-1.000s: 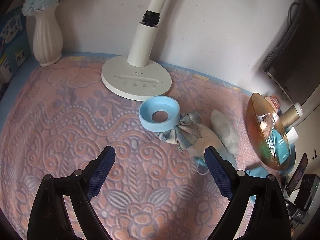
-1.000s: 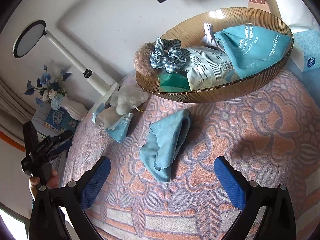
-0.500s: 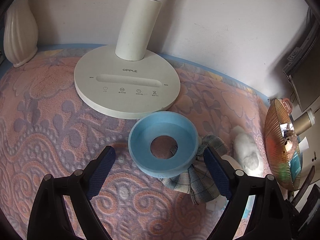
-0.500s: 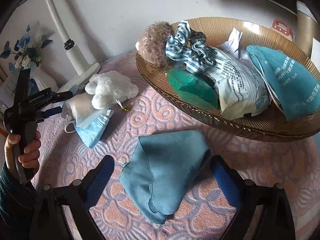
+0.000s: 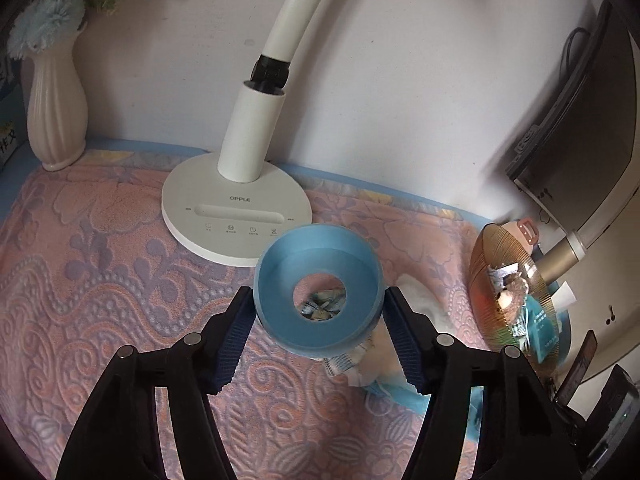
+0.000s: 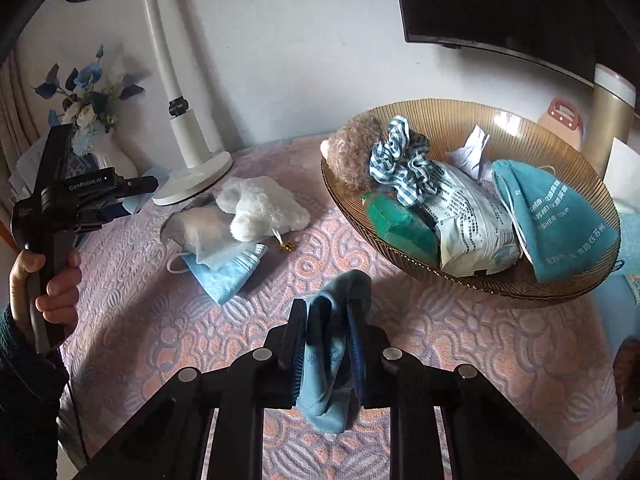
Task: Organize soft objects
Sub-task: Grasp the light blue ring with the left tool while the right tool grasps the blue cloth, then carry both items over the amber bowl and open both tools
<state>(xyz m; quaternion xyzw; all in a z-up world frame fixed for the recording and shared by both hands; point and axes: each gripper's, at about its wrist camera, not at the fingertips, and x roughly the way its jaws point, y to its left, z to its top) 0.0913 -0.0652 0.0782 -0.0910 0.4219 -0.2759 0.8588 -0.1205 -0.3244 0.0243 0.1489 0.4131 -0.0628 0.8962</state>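
My left gripper (image 5: 319, 307) has just squeezed the blue ring (image 5: 318, 290). Only the right view shows my right gripper (image 6: 327, 322) pinching the blue cloth (image 6: 329, 356).

Soft, even daylight fills both views; the white wall (image 5: 400, 80) is bright without being blown out. In the right wrist view a small patch of glare sits on the inner rim of the amber bowl (image 6: 508, 116), and the bowl throws a soft shadow onto the patterned cloth (image 6: 440, 332) beneath it. The lamp (image 6: 180, 112) casts a faint, blurred shadow on the wall. Both pictures bulge like a fisheye, with straight lines curving and dark vignetted corners. In the left wrist view the far right edge is smeared, the dark screen (image 5: 580, 140) blurred, while the lamp base (image 5: 236, 208) stays sharp.
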